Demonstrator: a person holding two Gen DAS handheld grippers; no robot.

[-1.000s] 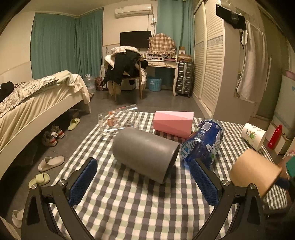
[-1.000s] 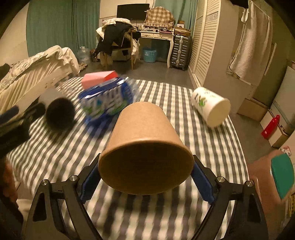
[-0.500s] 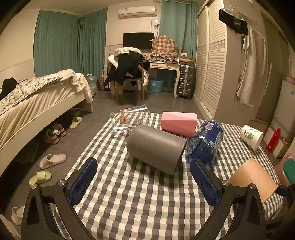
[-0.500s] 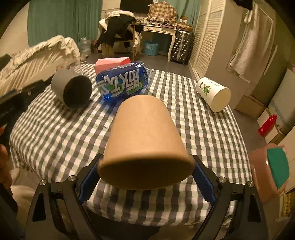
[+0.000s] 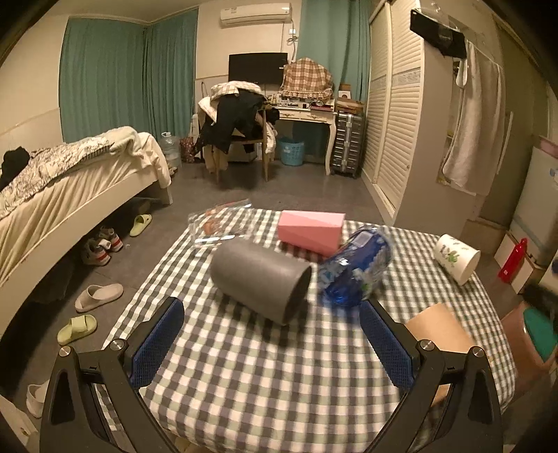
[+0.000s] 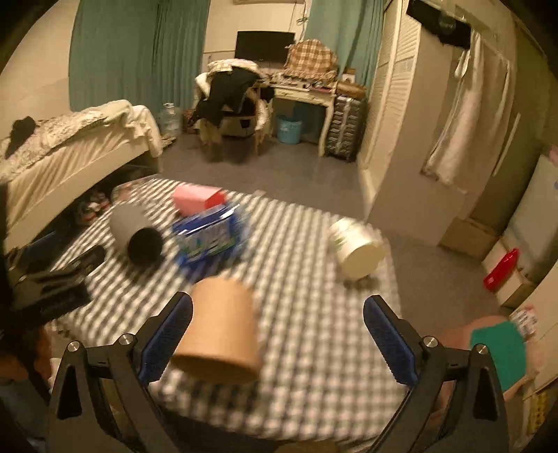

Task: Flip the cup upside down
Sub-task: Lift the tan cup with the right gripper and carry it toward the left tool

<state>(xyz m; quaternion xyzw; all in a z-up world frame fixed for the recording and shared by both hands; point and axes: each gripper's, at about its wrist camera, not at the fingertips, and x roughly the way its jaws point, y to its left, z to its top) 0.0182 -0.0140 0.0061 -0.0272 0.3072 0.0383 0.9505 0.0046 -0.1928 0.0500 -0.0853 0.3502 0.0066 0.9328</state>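
The brown cup (image 6: pixel 220 329) stands mouth-down, apparently, on the near edge of the checked table (image 6: pixel 314 278), just beside the right gripper (image 6: pixel 278 338)'s left finger. Both grippers, including the left gripper (image 5: pixel 270 343), gape wide, gripping nothing.

- Teal curtains (image 5: pixel 125 80) cover the far wall and its left corner, over a cream wall (image 5: pixel 28 83).
- An air conditioner (image 5: pixel 256 13) is mounted high, above a dark TV screen (image 5: pixel 258 68).
- A bed (image 5: pixel 69 181) with rumpled cream bedding stands at left; shoes and slippers (image 5: pixel 99 296) lie on the grey floor (image 5: pixel 296 190) beside and under it.
- A chair (image 5: pixel 237 139) heaped with clothes sits before a white desk (image 5: pixel 307 116), with a blue basket (image 5: pixel 291 151) under it.
- A louvred wardrobe (image 5: pixel 397 115) lines the right side, with a towel (image 5: pixel 477 122) hanging near it.
- The light is warm and dim.
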